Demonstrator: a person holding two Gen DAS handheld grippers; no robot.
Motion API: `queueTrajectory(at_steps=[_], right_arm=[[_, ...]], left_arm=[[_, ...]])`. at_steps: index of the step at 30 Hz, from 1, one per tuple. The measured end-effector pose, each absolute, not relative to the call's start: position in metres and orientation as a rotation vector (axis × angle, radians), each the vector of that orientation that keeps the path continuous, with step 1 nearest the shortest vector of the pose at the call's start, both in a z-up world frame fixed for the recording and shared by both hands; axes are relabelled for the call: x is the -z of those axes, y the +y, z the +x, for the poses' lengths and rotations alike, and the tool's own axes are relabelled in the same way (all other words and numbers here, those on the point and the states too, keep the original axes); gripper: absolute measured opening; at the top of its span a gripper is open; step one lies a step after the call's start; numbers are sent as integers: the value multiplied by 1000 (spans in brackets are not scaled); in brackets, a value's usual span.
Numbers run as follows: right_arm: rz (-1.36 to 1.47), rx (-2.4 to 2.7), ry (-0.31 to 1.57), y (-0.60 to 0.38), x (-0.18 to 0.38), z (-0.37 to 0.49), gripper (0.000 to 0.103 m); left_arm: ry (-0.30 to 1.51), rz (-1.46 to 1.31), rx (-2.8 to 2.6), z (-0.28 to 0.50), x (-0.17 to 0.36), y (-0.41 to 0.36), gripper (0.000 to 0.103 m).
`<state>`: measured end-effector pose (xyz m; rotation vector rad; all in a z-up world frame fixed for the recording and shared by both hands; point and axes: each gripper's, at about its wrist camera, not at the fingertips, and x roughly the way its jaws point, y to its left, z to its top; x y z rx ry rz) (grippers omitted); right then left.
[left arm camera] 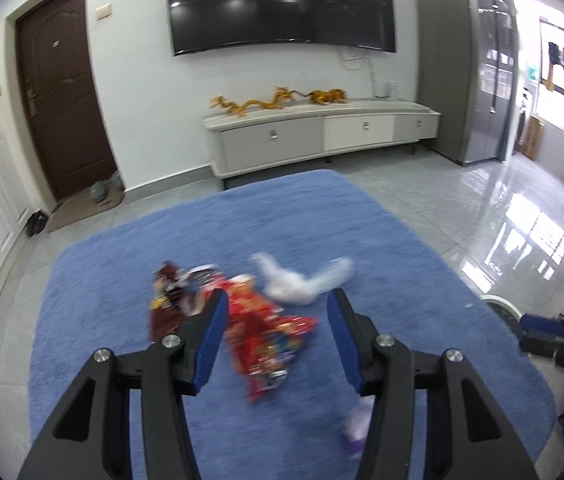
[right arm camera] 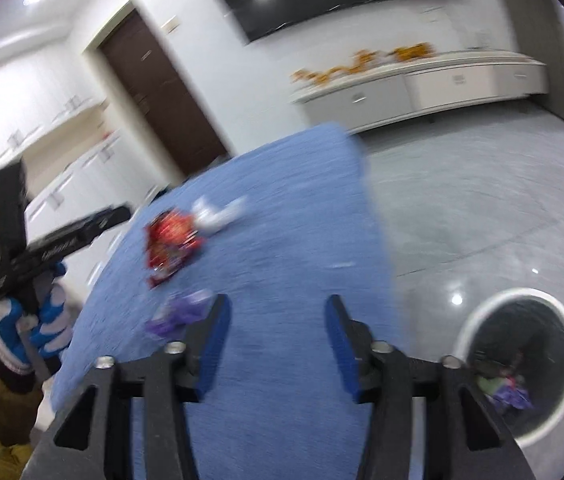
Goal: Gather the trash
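Trash lies on a blue rug: a red snack wrapper, a brown wrapper, crumpled white paper and a small purple wrapper. My left gripper is open above the red wrapper, empty. My right gripper is open and empty over the rug, with the purple wrapper just left of it and the red wrapper farther off. A white-rimmed bin with trash inside stands on the floor at the right.
A low white TV cabinet stands against the far wall under a TV. A brown door and white cupboards are at the left. Glossy tiled floor surrounds the rug. The person's gloved hand holds the left gripper.
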<state>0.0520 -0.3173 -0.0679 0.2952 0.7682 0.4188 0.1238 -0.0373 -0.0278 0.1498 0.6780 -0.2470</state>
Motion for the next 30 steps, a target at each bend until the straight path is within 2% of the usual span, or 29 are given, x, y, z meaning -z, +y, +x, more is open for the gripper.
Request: queueTrajectory(at_steps=[1,7,12,14,16,18,19,22,26,30], right_arm=[[279,-443,780,-305,69,57,59],[196,-567,881,-226,90,86,60],[169,-579,925,-205,104,99,65],[167,-580,925,-202,103,102,67],[157,-578,918,-198,102,104,67],[130,-577,910,-193,100,103,62],[112,-579,912,-190,101,102,52],[95,-585,907,-183,100,102,42],[88,-579,877,-186,95,100,37],[115,-572,846,-196,86,94,35]], left_arm=[[686,138,243,126,30,-30,50],[746,68,246,148,56,-14,50],[792,20,250,169,78,-9,51],[809,-2,257,175,87,-7,55],[813,-19,272,177,91,-6,55],[805,-8,275,175,92,-8,55],[805,-9,283,174,93,-9,55],[801,-6,291,169,95,-12,55],[796,-12,287,162,97,-12,47],[773,-31,267,156,89,-10,45]])
